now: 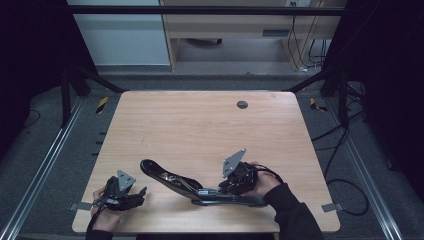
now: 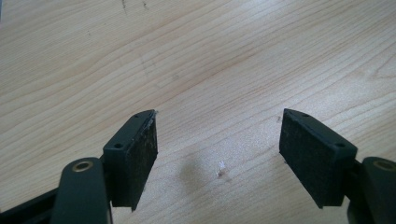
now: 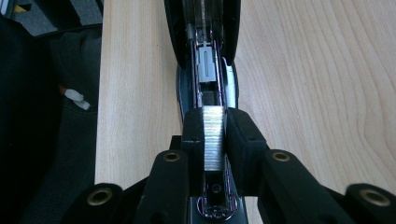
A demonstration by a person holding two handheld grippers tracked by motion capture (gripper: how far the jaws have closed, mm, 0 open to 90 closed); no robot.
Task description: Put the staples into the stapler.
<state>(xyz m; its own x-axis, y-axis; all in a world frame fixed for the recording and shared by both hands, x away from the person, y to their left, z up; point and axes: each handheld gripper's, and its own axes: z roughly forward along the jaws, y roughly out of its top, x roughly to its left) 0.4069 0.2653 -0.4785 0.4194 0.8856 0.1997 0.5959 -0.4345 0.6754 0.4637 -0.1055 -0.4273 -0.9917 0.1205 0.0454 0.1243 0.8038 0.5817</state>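
Staple strip (image 3: 214,136) sat pinched between right gripper (image 3: 214,140) jaws, right over the magazine channel of the opened black stapler (image 1: 200,187) at table (image 1: 200,125) near edge. Left gripper (image 2: 219,140) jaws wide, empty, above bare wood.

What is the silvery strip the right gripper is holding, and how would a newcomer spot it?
Start at the wooden table and go to its near edge, where a black stapler lies opened out flat. Over its open channel, the right gripper pinches a strip of staples between its jaws. It is the one bright, ribbed metal piece among black parts.
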